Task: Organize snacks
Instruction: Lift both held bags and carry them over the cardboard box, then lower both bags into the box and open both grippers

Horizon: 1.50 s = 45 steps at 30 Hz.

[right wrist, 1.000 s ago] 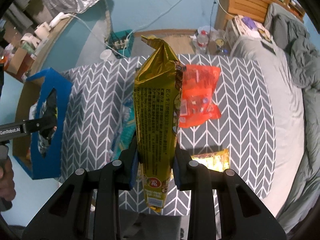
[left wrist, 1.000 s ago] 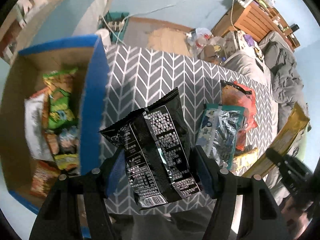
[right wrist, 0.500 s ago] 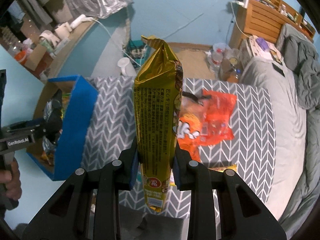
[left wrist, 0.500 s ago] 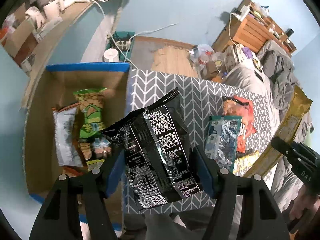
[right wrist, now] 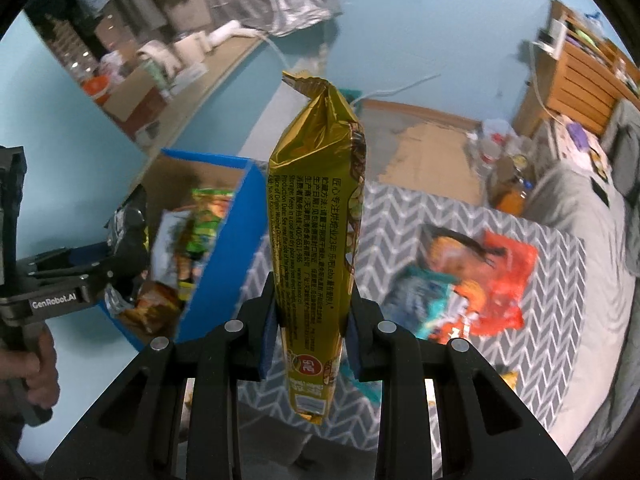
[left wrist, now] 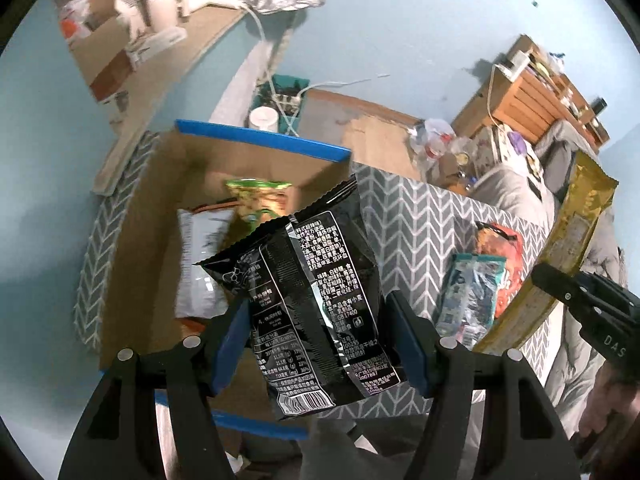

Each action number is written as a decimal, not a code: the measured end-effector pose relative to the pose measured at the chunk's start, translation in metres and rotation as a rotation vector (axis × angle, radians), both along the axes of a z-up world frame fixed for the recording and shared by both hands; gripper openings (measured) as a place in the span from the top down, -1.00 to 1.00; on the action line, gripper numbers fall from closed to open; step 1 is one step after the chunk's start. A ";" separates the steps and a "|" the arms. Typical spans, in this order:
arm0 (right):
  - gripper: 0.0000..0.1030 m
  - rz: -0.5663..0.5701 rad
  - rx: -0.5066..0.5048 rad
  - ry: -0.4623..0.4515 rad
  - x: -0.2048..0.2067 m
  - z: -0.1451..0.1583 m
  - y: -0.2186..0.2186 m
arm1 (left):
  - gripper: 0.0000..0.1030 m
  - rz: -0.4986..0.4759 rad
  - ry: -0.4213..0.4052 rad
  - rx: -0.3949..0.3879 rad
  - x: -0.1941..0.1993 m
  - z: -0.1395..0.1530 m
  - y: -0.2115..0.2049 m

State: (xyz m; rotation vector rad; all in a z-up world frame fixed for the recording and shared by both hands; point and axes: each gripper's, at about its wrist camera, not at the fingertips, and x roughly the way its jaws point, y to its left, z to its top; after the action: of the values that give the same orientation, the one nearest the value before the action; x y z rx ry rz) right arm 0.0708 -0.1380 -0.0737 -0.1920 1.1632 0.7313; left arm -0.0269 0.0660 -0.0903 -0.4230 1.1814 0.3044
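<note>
My left gripper [left wrist: 320,336] is shut on a black snack bag [left wrist: 308,300] and holds it above the right side of a blue-edged cardboard box [left wrist: 264,140]. The box holds a green bag [left wrist: 256,196], a white bag [left wrist: 198,264] and other snacks. My right gripper [right wrist: 308,320] is shut on a tall gold snack bag [right wrist: 316,216], upright above the chevron cloth; it also shows in the left wrist view [left wrist: 560,248]. The left gripper shows in the right wrist view [right wrist: 120,268] over the box [right wrist: 216,256].
An orange bag [right wrist: 500,276] and a teal bag [left wrist: 468,296] lie on the grey chevron cloth [left wrist: 424,224]. A small yellow packet [right wrist: 508,380] lies near the cloth's front edge. A grey bed [right wrist: 592,216], wooden shelves [right wrist: 580,80] and floor clutter [left wrist: 440,144] lie beyond.
Both grippers have moved left with their bags. The black bag went from over the cloth to over the box's right side. The gold bag now stands nearer the box.
</note>
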 end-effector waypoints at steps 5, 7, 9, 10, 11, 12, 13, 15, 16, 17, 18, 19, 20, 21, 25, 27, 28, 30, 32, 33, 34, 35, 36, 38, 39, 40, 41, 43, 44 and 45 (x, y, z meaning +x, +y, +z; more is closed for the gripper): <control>0.48 0.067 0.035 0.020 -0.006 0.004 0.040 | -0.33 0.058 -0.007 0.013 -0.018 0.002 0.024; 0.48 0.097 0.049 0.022 -0.009 0.006 0.058 | -0.33 0.074 -0.007 0.021 -0.023 0.002 0.033; 0.48 0.117 0.065 0.036 -0.010 0.008 0.071 | -0.33 0.090 -0.007 0.025 -0.029 0.002 0.042; 0.48 0.129 0.077 0.046 -0.011 0.009 0.079 | -0.33 0.096 -0.006 0.029 -0.031 0.002 0.046; 0.48 0.141 0.085 0.052 -0.012 0.010 0.085 | -0.33 0.102 -0.005 0.033 -0.034 0.002 0.052; 0.48 0.152 0.086 0.051 -0.013 0.011 0.092 | -0.33 0.106 -0.007 0.036 -0.036 0.002 0.056; 0.48 0.168 0.088 0.045 -0.015 0.012 0.101 | -0.33 0.109 -0.007 0.040 -0.039 0.002 0.060; 0.48 0.198 0.085 0.040 -0.017 0.013 0.118 | -0.33 0.116 -0.001 0.049 -0.042 0.000 0.068; 0.48 0.210 0.084 0.039 -0.019 0.013 0.126 | -0.33 0.119 0.000 0.049 -0.042 -0.001 0.071; 0.48 0.220 0.082 0.038 -0.020 0.012 0.132 | -0.33 0.121 0.004 0.051 -0.043 -0.002 0.074; 0.48 0.230 0.079 0.036 -0.022 0.011 0.138 | -0.33 0.123 0.007 0.055 -0.043 -0.003 0.078; 0.48 0.243 0.076 0.038 -0.024 0.010 0.147 | -0.33 0.124 0.007 0.056 -0.044 -0.004 0.080; 0.48 0.251 0.076 0.043 -0.025 0.008 0.153 | -0.33 0.126 0.007 0.057 -0.044 -0.006 0.083; 0.48 0.258 0.076 0.050 -0.025 0.007 0.158 | -0.33 0.127 0.009 0.058 -0.044 -0.007 0.085; 0.48 0.282 0.055 0.084 -0.027 -0.008 0.182 | -0.33 0.133 0.017 0.051 -0.045 -0.014 0.091; 0.48 0.291 0.041 0.102 -0.027 -0.018 0.192 | -0.33 0.136 0.021 0.045 -0.045 -0.019 0.094; 0.48 0.295 0.035 0.113 -0.027 -0.022 0.196 | -0.33 0.137 0.024 0.044 -0.045 -0.021 0.095; 0.47 0.301 0.019 0.138 -0.028 -0.032 0.202 | -0.33 0.140 0.030 0.038 -0.045 -0.027 0.097; 0.47 0.304 0.002 0.151 -0.028 -0.041 0.206 | -0.33 0.143 0.041 0.028 -0.046 -0.032 0.099; 0.47 0.306 -0.005 0.156 -0.028 -0.044 0.208 | -0.33 0.144 0.046 0.017 -0.046 -0.035 0.100; 0.47 0.308 -0.014 0.163 -0.028 -0.047 0.210 | -0.33 0.145 0.050 0.011 -0.046 -0.038 0.102; 0.47 0.306 -0.021 0.172 -0.027 -0.051 0.211 | -0.33 0.147 0.055 0.009 -0.046 -0.041 0.102; 0.47 0.309 -0.027 0.183 -0.027 -0.053 0.213 | -0.34 0.148 0.057 0.009 -0.047 -0.042 0.103; 0.43 0.320 -0.046 0.210 -0.025 -0.058 0.217 | -0.34 0.155 0.068 0.009 -0.046 -0.044 0.105; 0.41 0.318 -0.050 0.212 -0.025 -0.058 0.218 | -0.33 0.164 0.077 0.007 -0.046 -0.046 0.106; 0.41 0.314 -0.051 0.209 -0.024 -0.057 0.220 | -0.33 0.173 0.079 0.005 -0.046 -0.047 0.107; 0.36 0.311 -0.047 0.213 -0.023 -0.056 0.220 | -0.33 0.183 0.082 0.000 -0.047 -0.048 0.108; 0.17 0.302 -0.038 0.218 -0.021 -0.053 0.220 | -0.37 0.192 0.093 -0.009 -0.048 -0.050 0.109; 0.08 0.295 -0.036 0.210 -0.019 -0.050 0.219 | -0.40 0.197 0.100 -0.014 -0.049 -0.051 0.109; 0.08 0.293 -0.036 0.204 -0.019 -0.050 0.218 | -0.41 0.202 0.104 -0.020 -0.050 -0.051 0.109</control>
State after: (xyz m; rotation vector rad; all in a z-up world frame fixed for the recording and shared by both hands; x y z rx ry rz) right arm 0.0521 0.0805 -0.1238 -0.3283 1.3596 1.0056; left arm -0.0766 0.1753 -0.1415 -0.5511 1.2463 0.4946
